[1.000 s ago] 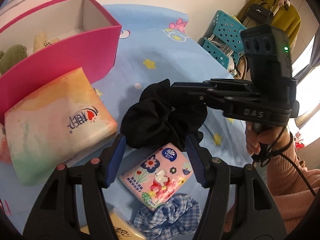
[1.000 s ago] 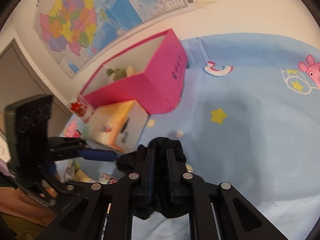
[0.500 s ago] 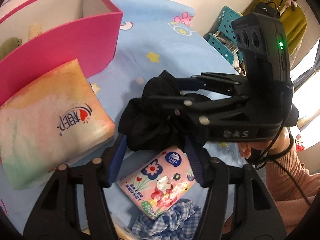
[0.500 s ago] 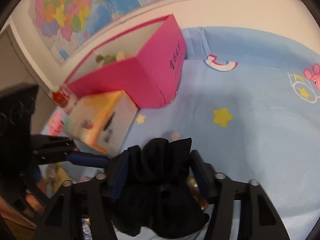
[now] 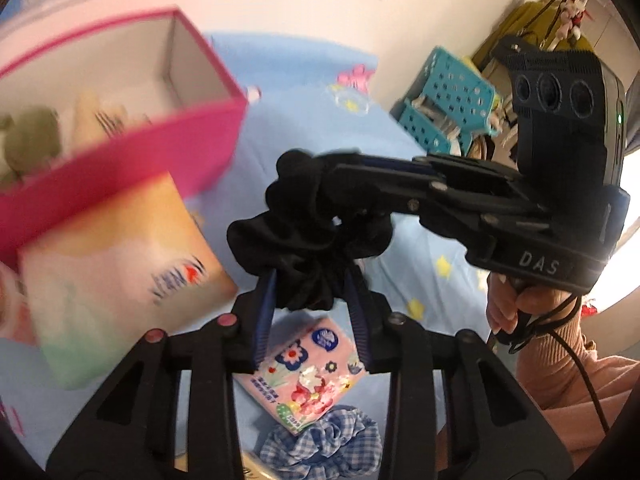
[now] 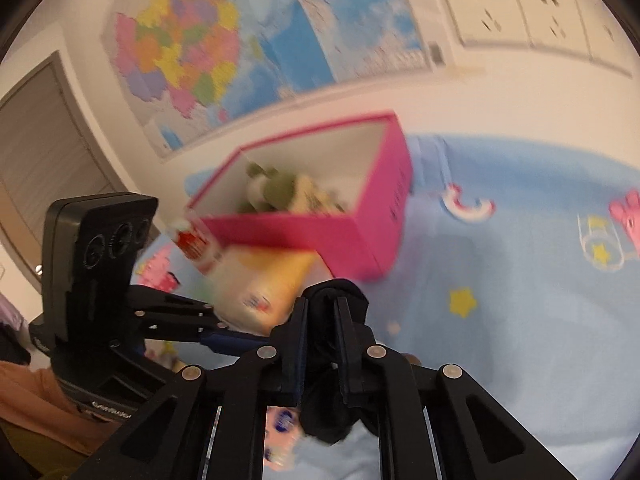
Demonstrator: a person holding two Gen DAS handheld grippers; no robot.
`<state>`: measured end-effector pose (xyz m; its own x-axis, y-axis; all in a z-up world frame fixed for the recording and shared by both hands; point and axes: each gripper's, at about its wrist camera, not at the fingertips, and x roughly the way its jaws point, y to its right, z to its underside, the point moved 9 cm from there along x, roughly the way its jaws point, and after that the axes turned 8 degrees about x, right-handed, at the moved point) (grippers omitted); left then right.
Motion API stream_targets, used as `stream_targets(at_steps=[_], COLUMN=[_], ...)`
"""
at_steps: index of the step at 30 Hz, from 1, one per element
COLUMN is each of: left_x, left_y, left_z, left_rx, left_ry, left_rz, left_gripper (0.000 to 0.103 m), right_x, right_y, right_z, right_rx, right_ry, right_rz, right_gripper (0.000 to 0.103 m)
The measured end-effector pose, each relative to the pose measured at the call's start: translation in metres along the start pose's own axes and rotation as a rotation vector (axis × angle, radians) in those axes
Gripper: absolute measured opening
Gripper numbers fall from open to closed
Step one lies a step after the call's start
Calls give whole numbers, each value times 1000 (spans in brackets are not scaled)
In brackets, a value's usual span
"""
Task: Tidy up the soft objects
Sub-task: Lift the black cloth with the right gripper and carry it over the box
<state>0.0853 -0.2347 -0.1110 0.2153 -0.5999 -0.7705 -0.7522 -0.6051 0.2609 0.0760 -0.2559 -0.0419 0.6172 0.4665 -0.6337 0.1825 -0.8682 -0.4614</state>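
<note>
A black scrunchie hangs above the blue sheet, held from two sides. My left gripper has its jaws closing on the scrunchie's lower folds, and the blue pads press the cloth. My right gripper reaches in from the right, its jaws closing on the upper folds. In the right wrist view, my right gripper pinches the black scrunchie, and my left gripper comes in from the left. Behind stands the open pink box with plush toys inside.
A pastel tissue pack lies in front of the box. A small floral tissue pack and a blue checked scrunchie lie below the left gripper. Teal crates stand beyond the bed. A person's hand holds the right gripper.
The right gripper opened and shut again on the black scrunchie. The left gripper closed on its lower part. Both rose, lifting the scrunchie off the sheet.
</note>
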Motion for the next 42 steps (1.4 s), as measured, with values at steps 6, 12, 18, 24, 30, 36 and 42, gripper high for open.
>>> stream_targets(at_steps=[6,12,18,24,30,36,42], left_x=[-35,-31,-7,11,14,20,21], left_y=[-15,-21,-11,-11,-7,-4,-8], left_z=[-32,-31,0,8,13,11,1], left_rx=[10,15,42,36,37,29,18], left_ry=[83,75,-23,-67,-83,-96,-92], left_rz=[-58,-72,-20,-20,-22,-20,-17], left_gripper=[37,37,38,38,38,38,39], right_x=[-10,11,41,73,81,82,51], right_y=[-37,-19,30,51,54,60,55], right_z=[-44,-54,-7,12,11,11,4], right_rx=[-81,-56,-5,10,-38,-33,49], right_ry=[82,46,-95,-173,-160,-141,-62], right_rz=[-64,-3,109,156,187,199,89], right_gripper=[9,34,61,73,72,29,24])
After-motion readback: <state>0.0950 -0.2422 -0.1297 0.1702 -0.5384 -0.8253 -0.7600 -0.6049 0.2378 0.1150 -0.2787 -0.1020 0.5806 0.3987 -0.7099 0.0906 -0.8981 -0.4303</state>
